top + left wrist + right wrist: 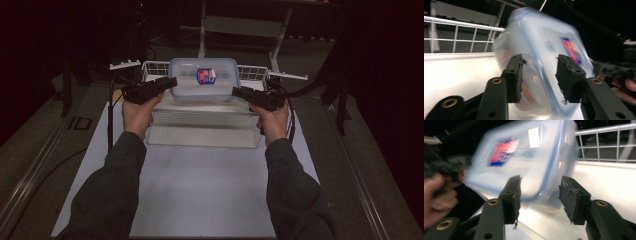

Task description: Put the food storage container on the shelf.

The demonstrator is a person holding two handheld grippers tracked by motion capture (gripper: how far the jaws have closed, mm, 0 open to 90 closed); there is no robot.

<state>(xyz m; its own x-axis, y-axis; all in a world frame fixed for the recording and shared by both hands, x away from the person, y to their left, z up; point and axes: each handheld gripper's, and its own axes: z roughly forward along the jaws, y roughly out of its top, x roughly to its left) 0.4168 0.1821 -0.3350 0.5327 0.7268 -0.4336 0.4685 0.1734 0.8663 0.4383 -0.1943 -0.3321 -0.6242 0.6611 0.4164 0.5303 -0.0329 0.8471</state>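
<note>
Both grippers, left gripper (pixel 172 81) and right gripper (pixel 236 91), clamp the lidded plastic container (pixel 203 80); keep squeezing evenly, holding it level.

Dark grey sleeves (pixel 112 192); black jaws, frayed pads, brass rivets.

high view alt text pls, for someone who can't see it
A person's two hands each hold a black gripper against opposite ends of a clear plastic container with a blue-rimmed lid, the left gripper and right gripper flanking it. The container sits on a clear box on a white table, with a white wire rack behind, in a dark room.
</note>
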